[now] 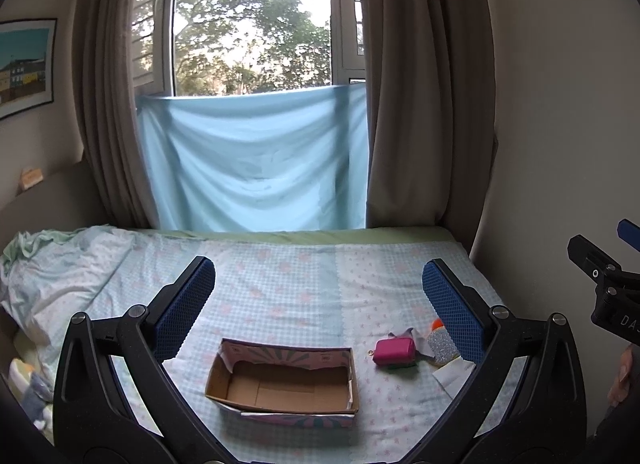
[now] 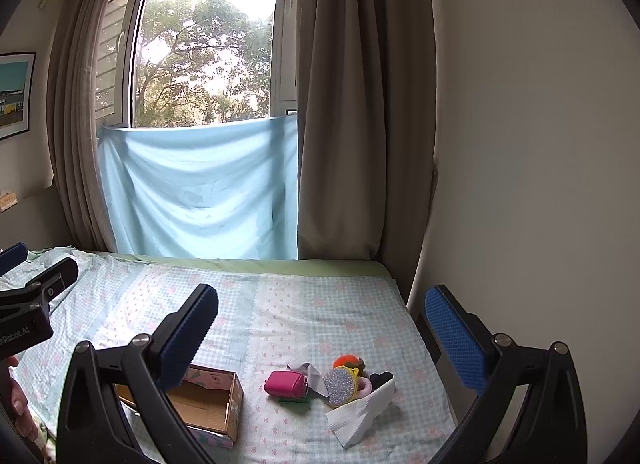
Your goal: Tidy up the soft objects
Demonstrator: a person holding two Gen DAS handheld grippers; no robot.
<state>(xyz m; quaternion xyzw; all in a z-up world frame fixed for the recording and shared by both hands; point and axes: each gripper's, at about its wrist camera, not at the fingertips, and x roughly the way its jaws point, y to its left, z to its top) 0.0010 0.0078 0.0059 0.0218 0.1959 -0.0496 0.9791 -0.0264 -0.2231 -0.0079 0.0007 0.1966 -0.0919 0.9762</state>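
Observation:
An open cardboard box lies on the bed, empty; it also shows in the right wrist view. To its right is a pile of soft things: a pink pouch, a glittery silver round pad, an orange fluffy item, a grey cloth, a white paper towel. My left gripper is open and empty, above the box. My right gripper is open and empty, above the pile.
The bed has a light blue checked cover. A crumpled blanket lies at the left. A window with a blue sheet and brown curtains stands behind. A wall borders the bed's right side.

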